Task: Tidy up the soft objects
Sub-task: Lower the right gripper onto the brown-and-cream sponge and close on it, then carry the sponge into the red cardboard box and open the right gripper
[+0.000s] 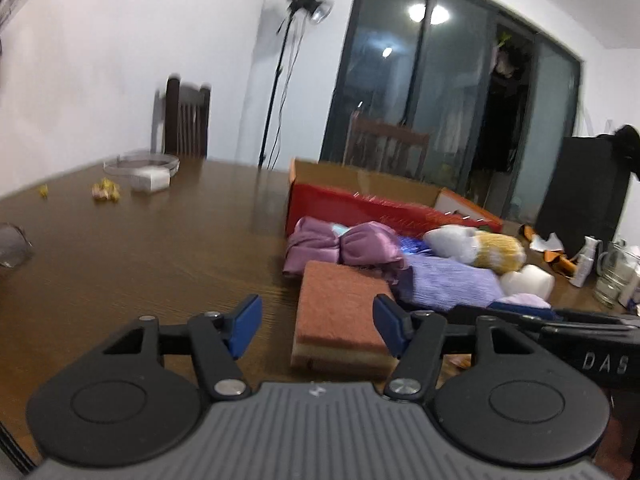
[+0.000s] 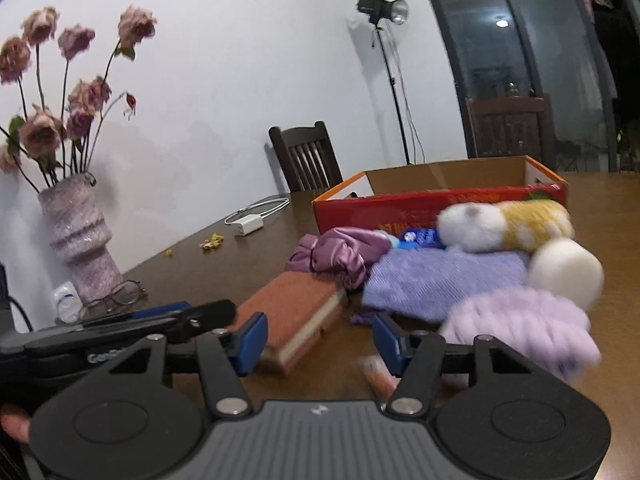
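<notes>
A rust-topped sponge [image 1: 340,312] [image 2: 296,308] lies on the brown table nearest me. My left gripper [image 1: 318,326] is open just before it, its pads clear of the sponge. My right gripper [image 2: 320,340] is open over bare table, with the sponge by its left finger. Behind lie a purple satin cloth [image 1: 344,248] [image 2: 340,252], a lavender knit cloth [image 1: 448,280] [image 2: 440,276], a white and yellow plush [image 1: 476,248] [image 2: 504,224], a white soft lump [image 2: 568,272] and a fluffy lilac piece [image 2: 520,324]. An open red cardboard box [image 1: 360,204] [image 2: 400,204] stands beyond them.
A vase of dried roses [image 2: 76,240] and glasses [image 2: 116,296] stand at the left edge. A white charger [image 2: 248,226] and yellow crumbs [image 1: 106,192] lie farther back. A glass mug and small bottles [image 1: 612,276] crowd the right. Chairs [image 2: 308,156] ring the table.
</notes>
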